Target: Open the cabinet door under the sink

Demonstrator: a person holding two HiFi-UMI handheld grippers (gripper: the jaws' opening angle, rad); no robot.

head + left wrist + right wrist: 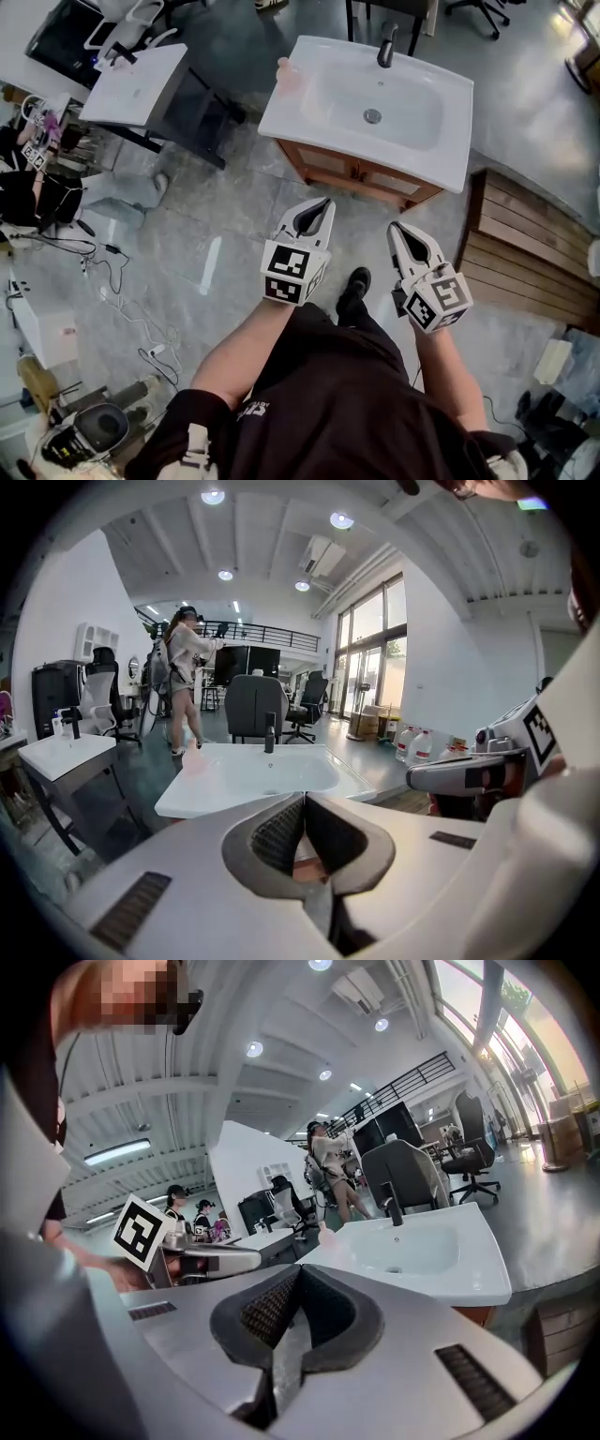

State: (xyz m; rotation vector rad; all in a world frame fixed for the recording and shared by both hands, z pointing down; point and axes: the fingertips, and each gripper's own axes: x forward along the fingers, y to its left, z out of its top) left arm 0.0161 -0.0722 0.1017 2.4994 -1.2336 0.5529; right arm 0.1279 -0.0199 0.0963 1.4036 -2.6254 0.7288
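Cabinet door [328, 162] under sink [417, 141], front toward person [319, 403]; left gripper [325, 202], right gripper [397, 228] both closed, empty.

Brown wooden cabinet [361, 176] is standing beneath the white sink [441, 150]; its panelled door [328, 161] is sitting shut, facing the person.

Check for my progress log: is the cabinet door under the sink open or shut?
Shut: the cabinet door lies flush under the sink, not swung out.
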